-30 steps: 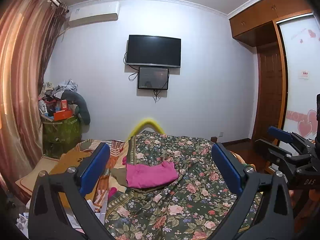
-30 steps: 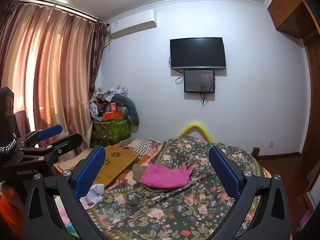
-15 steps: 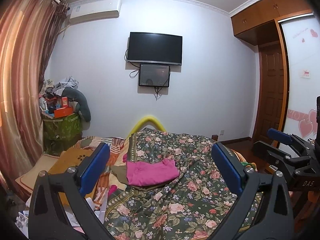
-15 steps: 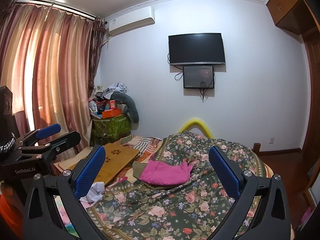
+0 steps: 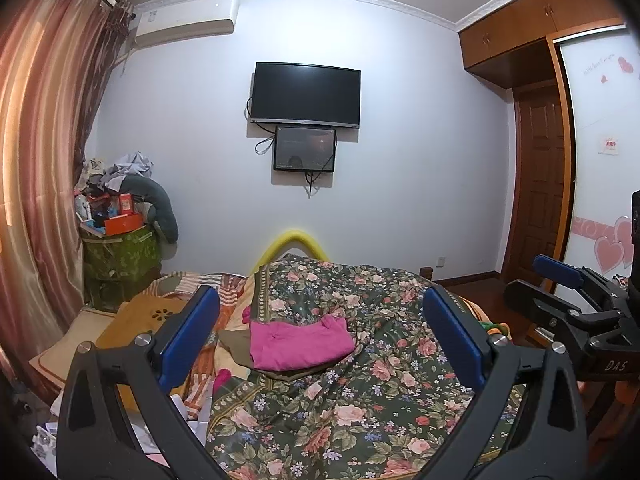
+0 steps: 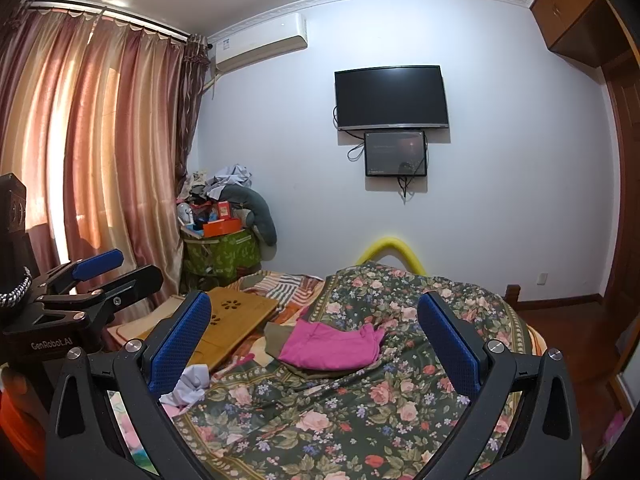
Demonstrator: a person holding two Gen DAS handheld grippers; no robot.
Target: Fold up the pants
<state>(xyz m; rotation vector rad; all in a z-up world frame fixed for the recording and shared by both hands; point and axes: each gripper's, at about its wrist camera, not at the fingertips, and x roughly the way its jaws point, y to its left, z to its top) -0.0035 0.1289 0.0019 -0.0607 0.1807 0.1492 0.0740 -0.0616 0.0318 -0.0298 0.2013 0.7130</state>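
Folded pink pants (image 5: 298,344) lie on an olive garment (image 5: 234,346) on the floral bedspread (image 5: 360,408), mid-bed. My left gripper (image 5: 320,296) is open, its blue pads (image 5: 192,332) wide apart, held back from the pants and holding nothing. In the right wrist view the same pink pants (image 6: 328,346) lie ahead of my right gripper (image 6: 313,300), which is open and empty. Each gripper also shows in the other's view: the right gripper (image 5: 538,282) at the far right, the left gripper (image 6: 128,270) at the far left.
A wooden lap desk (image 6: 232,316) and a striped blanket (image 6: 288,286) lie on the bed's left side. A crumpled white cloth (image 6: 188,386) sits near the front left. A green bin piled with clutter (image 6: 220,248) stands by the curtains. A yellow footboard (image 6: 390,246) and a wall TV (image 6: 390,98) are behind.
Both views have shifted only slightly. The pink pants have not moved and both grippers have stayed open.
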